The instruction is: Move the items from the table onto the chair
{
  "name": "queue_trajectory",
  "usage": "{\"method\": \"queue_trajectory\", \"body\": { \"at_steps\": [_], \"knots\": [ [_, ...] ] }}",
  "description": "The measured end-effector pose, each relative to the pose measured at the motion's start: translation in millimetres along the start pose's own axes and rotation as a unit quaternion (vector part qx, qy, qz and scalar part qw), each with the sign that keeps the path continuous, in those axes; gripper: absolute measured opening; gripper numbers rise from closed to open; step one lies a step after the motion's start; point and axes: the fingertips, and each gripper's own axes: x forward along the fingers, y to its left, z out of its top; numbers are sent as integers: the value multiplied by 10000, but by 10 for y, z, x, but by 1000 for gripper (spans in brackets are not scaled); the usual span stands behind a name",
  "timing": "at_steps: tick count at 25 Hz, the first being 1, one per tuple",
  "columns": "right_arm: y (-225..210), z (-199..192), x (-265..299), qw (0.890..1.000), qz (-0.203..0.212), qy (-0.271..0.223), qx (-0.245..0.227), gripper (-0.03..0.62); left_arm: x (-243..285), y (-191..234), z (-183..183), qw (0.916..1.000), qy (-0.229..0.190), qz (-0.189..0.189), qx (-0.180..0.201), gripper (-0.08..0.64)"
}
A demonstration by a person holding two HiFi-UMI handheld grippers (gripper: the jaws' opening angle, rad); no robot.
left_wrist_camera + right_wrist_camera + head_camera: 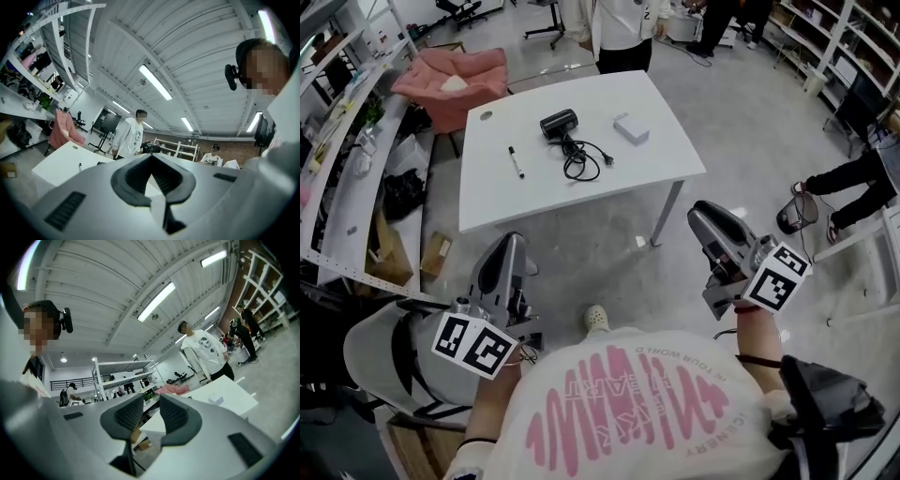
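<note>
- Your shirt (pixel 628 412), white with pink print: nearest of all, on the near side of the table (pixel 525 202) and well apart from it.
- Your left gripper (pixel 512 240): short of the table's near edge, toward its near-left corner. Jaws pressed together, nothing between them.
- Your right gripper (pixel 697 210): just off the table's near-right corner. Jaws a little spread, nothing between them.
- The table: white, and all three items lie on it, so none has been moved yet.
- The hair dryer (pixel 560 124): black, at the table's middle toward the far edge. It has a stiff shell and is probably the heaviest piece, so take it across the body or handle.
- Its cord (pixel 579 161): limp, looped toward the table's near edge. Expect it to trail and possibly snag.
- The marker (pixel 516 161): left of the hair dryer on the table. It is light and thin and likely to roll, so pinch it across mid-barrel.
- The white box (pixel 631 128): right of the hair dryer. It looks light, stiff and probably smooth, so grip its narrow sides.
- The pink armchair (pixel 455 82): beyond the table's far-left corner. It looks soft and is likely the destination.
</note>
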Motion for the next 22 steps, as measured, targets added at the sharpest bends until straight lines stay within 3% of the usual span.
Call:
{"method": "queue_trajectory", "body": {
  "at_steps": [6,13,17,19,20,22],
  "knots": [
    [-449,97,805,9990,-343,70,-264,118,625,675,167,9996,212,-164,13,9],
    [-1111,-83,1142,9959,-874,130,-195,200,926,1178,-10,9994,325,-42,-106,9],
    [-1574,-120,1333,9895,-1319,402,-432,239,985,1415,-87,9984,412,278,-281,9],
    [-1823,-142,1484,9841,-1567,629,-554,306,1045,1549,-64,9975,433,439,-334,9],
    [-1956,-160,1576,9811,-1656,800,-595,380,1071,1615,-45,9969,443,552,-340,9],
    [-2251,-243,1773,9735,-1759,1294,-681,397,1089,1745,-23,9943,442,887,-399,9]
  ]
}}
